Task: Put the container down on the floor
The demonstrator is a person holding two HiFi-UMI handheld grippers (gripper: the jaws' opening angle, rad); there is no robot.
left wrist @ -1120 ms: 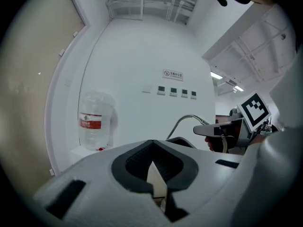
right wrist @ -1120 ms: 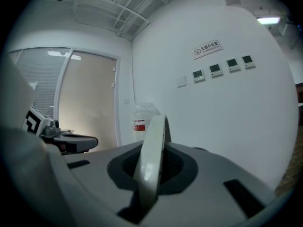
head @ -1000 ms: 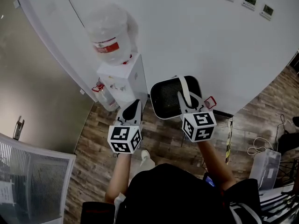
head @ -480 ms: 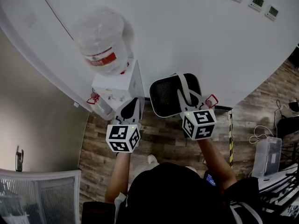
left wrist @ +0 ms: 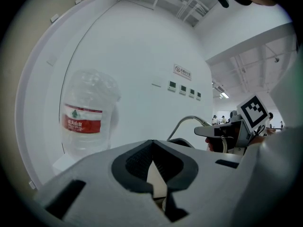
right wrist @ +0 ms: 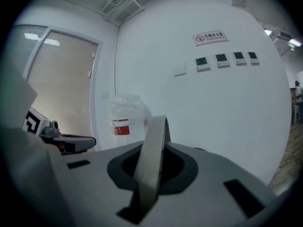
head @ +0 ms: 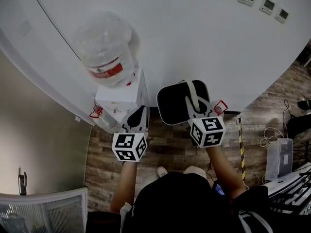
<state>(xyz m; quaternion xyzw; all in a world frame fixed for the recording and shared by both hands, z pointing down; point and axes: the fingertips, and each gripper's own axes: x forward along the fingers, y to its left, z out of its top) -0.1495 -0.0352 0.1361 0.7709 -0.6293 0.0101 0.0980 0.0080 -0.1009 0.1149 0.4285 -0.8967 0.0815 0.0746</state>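
Gripping container [head: 171, 103] over plank floor [head: 167, 147] by white wall [head: 194, 38], right tongs [head: 191, 99]; left tongs [head: 139, 110] clenched.

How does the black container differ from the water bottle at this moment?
The container is black and opaque; the water bottle is clear with a red label. The container is held by its grey handle in the shut right gripper; the water bottle sits on top of the white dispenser, with no gripper on it. Both are close to the curved white wall.
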